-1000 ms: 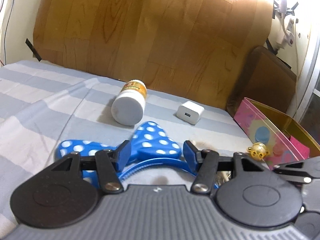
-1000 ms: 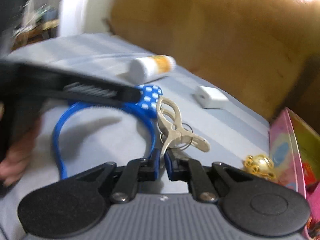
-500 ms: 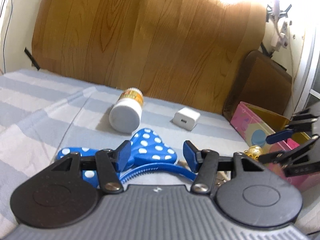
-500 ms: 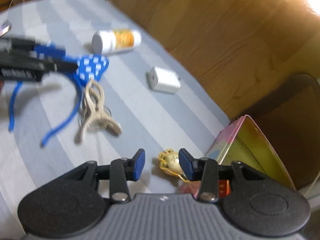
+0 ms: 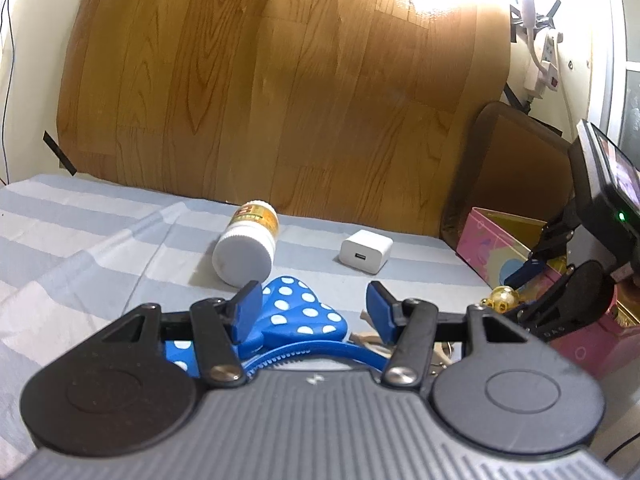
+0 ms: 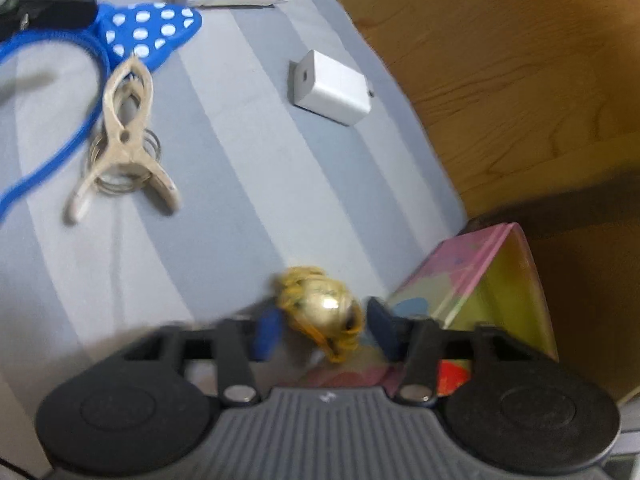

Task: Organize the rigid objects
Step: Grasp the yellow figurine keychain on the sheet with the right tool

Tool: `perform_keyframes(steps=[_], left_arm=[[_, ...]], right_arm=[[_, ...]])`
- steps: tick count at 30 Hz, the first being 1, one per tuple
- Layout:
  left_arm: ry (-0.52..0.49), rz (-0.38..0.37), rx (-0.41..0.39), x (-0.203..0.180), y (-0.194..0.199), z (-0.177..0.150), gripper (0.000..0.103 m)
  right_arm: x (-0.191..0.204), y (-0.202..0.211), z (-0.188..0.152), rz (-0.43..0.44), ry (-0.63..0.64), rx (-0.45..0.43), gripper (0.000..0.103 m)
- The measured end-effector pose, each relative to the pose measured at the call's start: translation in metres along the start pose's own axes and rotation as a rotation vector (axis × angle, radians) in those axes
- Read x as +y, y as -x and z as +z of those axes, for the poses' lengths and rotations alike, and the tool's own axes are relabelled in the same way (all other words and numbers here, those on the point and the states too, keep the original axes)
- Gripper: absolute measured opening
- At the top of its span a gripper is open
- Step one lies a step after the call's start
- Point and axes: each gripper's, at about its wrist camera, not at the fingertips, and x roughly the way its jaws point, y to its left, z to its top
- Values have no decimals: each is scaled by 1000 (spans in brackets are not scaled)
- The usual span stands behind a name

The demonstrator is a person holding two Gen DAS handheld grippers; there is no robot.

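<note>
A blue polka-dot headband (image 5: 296,316) lies on the striped sheet, its bow under and between the fingers of my open left gripper (image 5: 312,308); the pads stand apart from the bow. Beyond it lie a white bottle (image 5: 246,248) on its side and a white charger (image 5: 366,256). My right gripper (image 6: 322,326) points steeply down at a gold bell (image 6: 320,308), which sits between its parted fingers with small gaps on both sides. A beige clothespin (image 6: 124,136) with key rings lies free beside the headband (image 6: 148,32).
A pink open box (image 6: 472,276) stands right beside the bell, at the bed's right end. A wood-pattern panel (image 5: 280,80) backs the bed, and a dark brown board (image 5: 516,160) leans behind the box. The left gripper's finger (image 6: 52,12) reaches in at the top left.
My right gripper let go of the clothespin, opened, swung right and tipped down over the gold bell by the pink box. The left gripper stayed over the headband bow.
</note>
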Motion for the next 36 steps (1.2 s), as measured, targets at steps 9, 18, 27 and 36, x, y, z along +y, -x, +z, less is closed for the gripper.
perform_keyframes(steps=[9, 18, 27, 36], left_arm=[[5, -2, 11, -1, -1, -2, 60], [-4, -34, -26, -3, 5, -3, 60], [46, -146, 32, 2, 30, -4, 60], [40, -523, 246, -15, 75, -22, 58]], right_arm=[[40, 43, -21, 74, -22, -130, 41], [125, 120, -67, 231, -81, -346, 42], [140, 130, -114, 251, -400, -507, 64], [140, 118, -139, 310, -556, -566, 68]])
